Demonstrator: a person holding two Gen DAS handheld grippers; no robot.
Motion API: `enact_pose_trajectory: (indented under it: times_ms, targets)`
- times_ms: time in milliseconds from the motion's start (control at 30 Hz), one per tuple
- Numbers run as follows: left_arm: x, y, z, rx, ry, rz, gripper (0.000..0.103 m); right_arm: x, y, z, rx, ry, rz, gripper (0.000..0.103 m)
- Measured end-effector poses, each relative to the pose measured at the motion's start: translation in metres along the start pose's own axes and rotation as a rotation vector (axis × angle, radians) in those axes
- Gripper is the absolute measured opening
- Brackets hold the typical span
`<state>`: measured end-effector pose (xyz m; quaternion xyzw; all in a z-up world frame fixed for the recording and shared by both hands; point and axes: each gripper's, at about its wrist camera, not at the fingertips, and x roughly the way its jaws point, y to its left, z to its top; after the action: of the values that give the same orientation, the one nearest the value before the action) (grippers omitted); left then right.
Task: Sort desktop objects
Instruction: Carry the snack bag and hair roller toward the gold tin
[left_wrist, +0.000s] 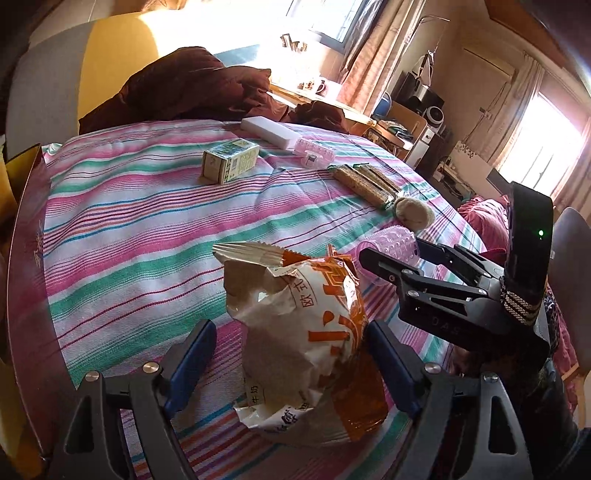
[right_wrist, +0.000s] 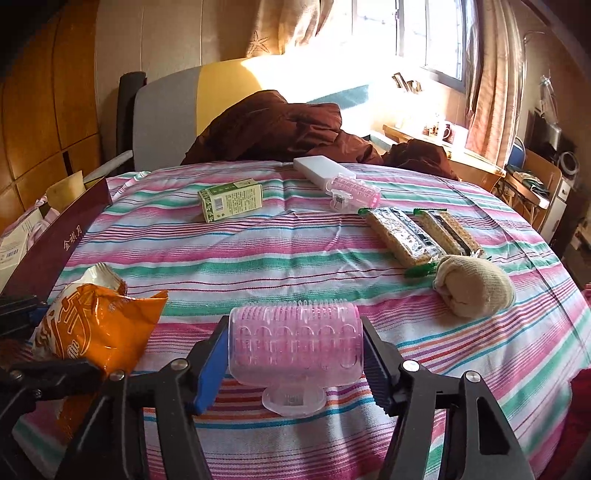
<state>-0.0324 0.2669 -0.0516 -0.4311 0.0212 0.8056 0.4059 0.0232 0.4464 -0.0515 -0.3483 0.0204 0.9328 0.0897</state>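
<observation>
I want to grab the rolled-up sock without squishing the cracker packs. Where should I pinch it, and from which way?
Pinch the rolled sock across its fat rounded middle, coming straight down from above. Its knotted end nearly touches the cracker packs, so keep the fingers on the sock's near and far sides, clear of that end. The soft bundle should squash safely.

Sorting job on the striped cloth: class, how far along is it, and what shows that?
Early. Done: some things already lie in the maroon box. In hand: the left gripper brackets the orange snack bag, the right gripper a pink hair roller. Left: green carton, white box, second roller, cracker packs, rolled sock.
</observation>
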Motion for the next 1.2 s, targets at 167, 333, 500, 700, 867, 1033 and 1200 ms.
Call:
enact_pose_trajectory:
  times_ms: [167, 333, 500, 700, 867, 1033, 1200]
  targets:
    - [-0.003, -0.004, 0.0, 0.004, -0.016, 0.009, 0.072, -0.003, -0.001, -0.001, 0.023, -0.01, 0.003, 0.066]
    - [-0.017, -0.01, -0.005, 0.026, -0.044, 0.02, 0.069, -0.014, -0.002, -0.003, 0.062, -0.029, 0.029, 0.065]
    - [-0.038, -0.022, -0.007, 0.076, -0.096, 0.037, 0.064, -0.026, 0.005, -0.002, 0.056, -0.049, 0.044, 0.065]
    - [-0.033, -0.02, -0.01, 0.082, -0.057, 0.045, 0.06, -0.024, 0.013, -0.007, 0.056, -0.02, 0.041, 0.065]
    - [-0.036, -0.005, -0.008, -0.056, -0.044, -0.052, 0.082, -0.027, 0.012, -0.009, 0.06, -0.028, 0.04, 0.066]
    - [-0.03, -0.014, -0.003, -0.113, -0.009, -0.029, 0.084, -0.028, 0.007, -0.012, 0.085, -0.039, 0.05, 0.066]
    - [-0.007, -0.022, 0.006, -0.146, 0.055, 0.057, 0.084, -0.028, -0.001, -0.017, 0.11, -0.045, 0.063, 0.066]
